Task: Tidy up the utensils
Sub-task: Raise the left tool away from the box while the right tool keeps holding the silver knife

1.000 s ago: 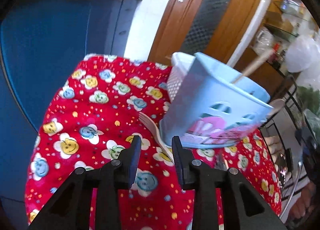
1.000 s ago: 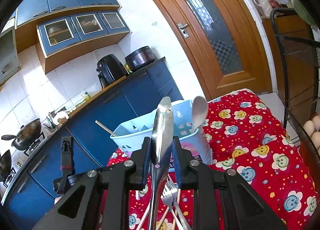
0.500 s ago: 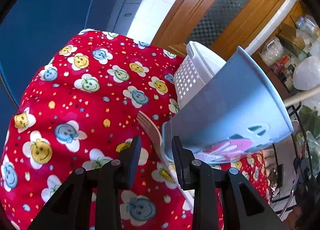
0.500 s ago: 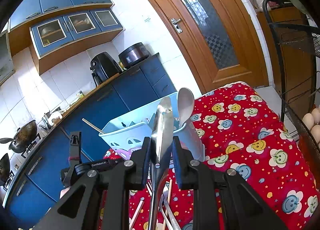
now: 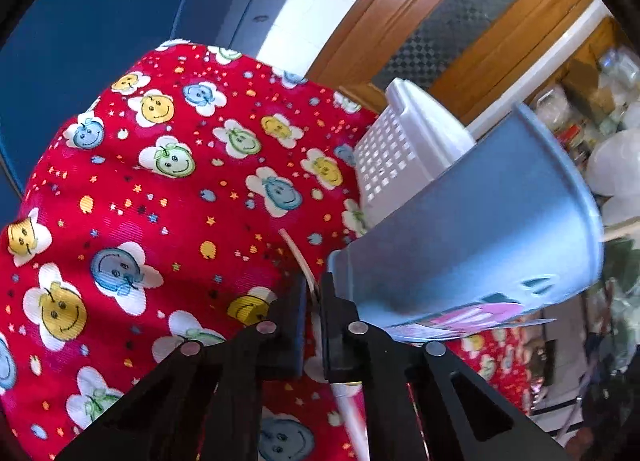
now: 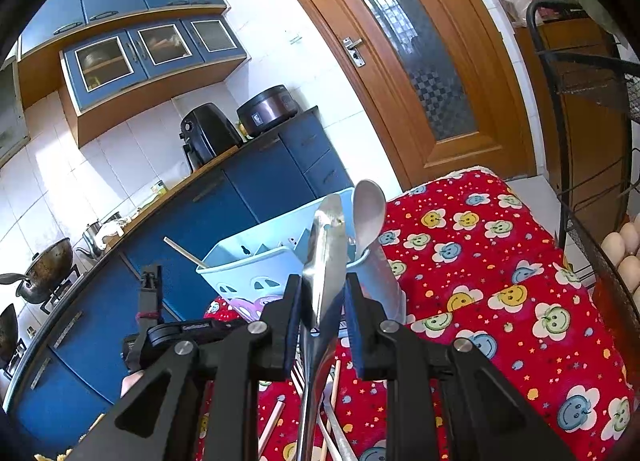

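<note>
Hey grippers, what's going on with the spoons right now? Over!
Left gripper just closed on a white plastic utensil beside the blue holder. Right gripper shut on a metal spoon. More utensils loose on the red cloth.

On my left the red cloth [image 5: 168,197] lies open for passing. The blue caddy [image 5: 472,245] and white basket [image 5: 404,157] block the right; loose utensils [image 6: 332,421] clutter the cloth below.

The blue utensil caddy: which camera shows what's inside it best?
The right wrist view: it looks into the blue utensil caddy, showing a spoon and a stick. The left wrist view shows only its outer wall.
</note>
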A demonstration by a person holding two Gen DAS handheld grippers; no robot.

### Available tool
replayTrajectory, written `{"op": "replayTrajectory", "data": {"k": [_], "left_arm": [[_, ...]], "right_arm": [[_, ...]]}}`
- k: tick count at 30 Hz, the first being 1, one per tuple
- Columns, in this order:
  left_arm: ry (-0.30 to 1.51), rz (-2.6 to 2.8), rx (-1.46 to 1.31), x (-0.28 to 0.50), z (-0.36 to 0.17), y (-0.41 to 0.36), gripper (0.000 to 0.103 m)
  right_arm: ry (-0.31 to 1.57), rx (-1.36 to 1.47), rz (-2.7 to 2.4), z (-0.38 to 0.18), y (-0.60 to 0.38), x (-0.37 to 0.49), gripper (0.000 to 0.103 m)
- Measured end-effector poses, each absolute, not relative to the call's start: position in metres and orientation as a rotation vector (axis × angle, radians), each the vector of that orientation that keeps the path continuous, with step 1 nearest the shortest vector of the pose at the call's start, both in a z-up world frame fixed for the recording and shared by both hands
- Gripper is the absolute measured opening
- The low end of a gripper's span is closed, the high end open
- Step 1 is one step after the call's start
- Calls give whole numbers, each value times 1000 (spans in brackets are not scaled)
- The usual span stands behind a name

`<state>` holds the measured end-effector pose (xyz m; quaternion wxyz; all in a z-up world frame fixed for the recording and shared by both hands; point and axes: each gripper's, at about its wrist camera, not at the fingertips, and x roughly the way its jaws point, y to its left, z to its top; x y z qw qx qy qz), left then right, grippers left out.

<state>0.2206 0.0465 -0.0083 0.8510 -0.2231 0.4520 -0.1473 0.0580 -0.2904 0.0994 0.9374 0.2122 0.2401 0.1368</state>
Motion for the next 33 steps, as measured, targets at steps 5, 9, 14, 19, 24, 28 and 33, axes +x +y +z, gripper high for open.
{"op": "replayTrajectory", "data": {"k": [5,9,14,19,24,28,33], "left_arm": [[865,-329,-490,194,13,51,3],[783,-345,-527,168,34,60,3],[648,-372,-524,137,76,66,3],[509,-407,-520,113,120,68,3],[417,-399,-462,112,152,57,3],[389,-409,-465,125,163,49,3],[349,-386,-421,140,171,34,3]], "right_arm": [[471,418,276,106,-288,55,23],[457,408,278,113,-284,54,23],[438,399,281,119,-281,51,23],[435,396,286,121,-278,50,23],[428,389,285,125,-278,49,23],[423,381,280,128,-281,52,23],[407,373,268,136,-286,61,23]]}}
